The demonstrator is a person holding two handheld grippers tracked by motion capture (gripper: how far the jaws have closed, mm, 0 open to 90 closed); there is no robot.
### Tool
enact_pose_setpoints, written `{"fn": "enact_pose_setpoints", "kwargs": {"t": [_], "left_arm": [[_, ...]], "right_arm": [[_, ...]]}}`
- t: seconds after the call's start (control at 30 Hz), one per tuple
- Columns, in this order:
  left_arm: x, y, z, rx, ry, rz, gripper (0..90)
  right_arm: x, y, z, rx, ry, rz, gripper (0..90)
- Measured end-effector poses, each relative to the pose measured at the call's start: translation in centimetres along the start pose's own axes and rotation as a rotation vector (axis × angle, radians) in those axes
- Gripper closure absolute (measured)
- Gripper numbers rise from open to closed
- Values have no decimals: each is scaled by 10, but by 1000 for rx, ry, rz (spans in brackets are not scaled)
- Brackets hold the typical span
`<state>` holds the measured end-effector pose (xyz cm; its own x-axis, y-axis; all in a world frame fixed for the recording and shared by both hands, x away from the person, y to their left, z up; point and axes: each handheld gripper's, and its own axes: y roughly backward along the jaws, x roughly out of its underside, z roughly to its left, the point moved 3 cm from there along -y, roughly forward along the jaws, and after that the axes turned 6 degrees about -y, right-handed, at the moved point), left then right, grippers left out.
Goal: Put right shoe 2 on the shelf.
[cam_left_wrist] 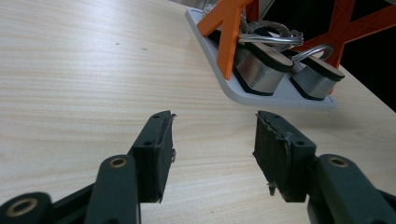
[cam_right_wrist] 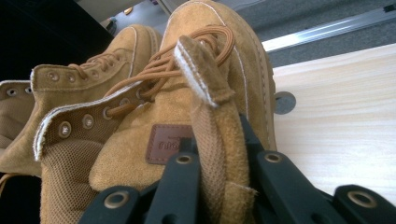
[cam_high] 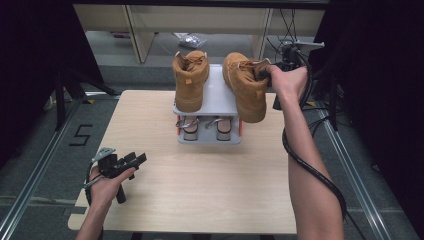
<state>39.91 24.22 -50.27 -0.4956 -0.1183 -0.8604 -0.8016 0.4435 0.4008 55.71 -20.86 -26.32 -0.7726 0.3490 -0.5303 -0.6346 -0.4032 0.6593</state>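
The right gripper (cam_right_wrist: 219, 186) is clamped on the tongue of the right boot (cam_high: 246, 85) to steady it at the rack's (cam_high: 220, 97) right edge beside the other boot (cam_high: 190, 80), while the left gripper (cam_high: 131, 161) waits with jaws apart over the table (cam_high: 200, 185).

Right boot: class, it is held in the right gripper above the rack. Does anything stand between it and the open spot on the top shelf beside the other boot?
Nothing visible does. The right gripper holds the right boot by its tongue, over the right side of the shelf. The left boot stands apart on the left.
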Motion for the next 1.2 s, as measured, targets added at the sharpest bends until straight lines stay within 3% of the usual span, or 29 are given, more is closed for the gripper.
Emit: {"fn": "enact_pose_setpoints", "kwargs": {"t": [0.03,0.07,0.13,0.17,0.23,0.27,0.3,0.33,0.37,0.4,0.43,0.6,0.73,0.83,0.87,0.9,0.93,1.0,1.03,1.13,1.17,1.2], "left_arm": [[0,0,0,0,0,0,462],[0,0,0,1,1,-2,462],[2,-1,0,-1,5,1,462],[2,-2,0,0,5,6,462],[3,-2,1,2,5,4,462],[3,-2,0,0,3,8,462],[4,-3,0,-1,4,11,462],[4,-3,0,-1,4,11,462],[4,-3,0,-2,4,11,462],[4,-3,0,-1,5,11,462],[4,-3,0,-1,5,11,462],[5,-3,1,-1,8,14,462],[5,-3,1,0,8,12,462],[5,-3,2,-1,9,10,462],[5,-3,2,0,9,12,462],[6,-3,2,-1,7,14,462],[6,-3,2,-1,7,15,462],[7,-4,3,-2,5,16,462],[7,-4,3,-2,4,18,462],[7,-4,2,-3,6,16,462],[7,-4,2,-2,5,17,462],[7,-3,2,-3,5,15,462]], "right_arm": [[1,-1,4,-12,-35,-3,840],[0,-2,2,-15,-2,2,841],[-1,-5,4,-12,-4,4,840],[-1,-6,6,-18,-21,7,840],[-2,-7,6,-15,-10,8,840],[-2,-8,9,-17,-37,5,839],[-3,-9,9,-6,-17,8,839],[-2,-11,12,-22,-45,13,838],[-3,-11,11,-10,-14,12,838],[-3,-13,14,-24,-46,12,837],[-3,-14,13,-10,-17,14,837],[-2,-20,18,-19,-56,22,836],[-2,-22,20,-34,-60,21,834],[-2,-23,21,-24,-43,24,826],[-3,-24,19,-8,-12,23,816],[-3,-25,19,-16,-9,20,810],[-3,-26,20,-21,-41,16,802],[-4,-27,18,-10,-27,9,776],[-5,-27,18,-27,4,5,765],[-5,-28,20,-35,-1,2,728],[-7,-28,20,-28,27,2,712],[-7,-26,22,-36,50,-32,690]]}}
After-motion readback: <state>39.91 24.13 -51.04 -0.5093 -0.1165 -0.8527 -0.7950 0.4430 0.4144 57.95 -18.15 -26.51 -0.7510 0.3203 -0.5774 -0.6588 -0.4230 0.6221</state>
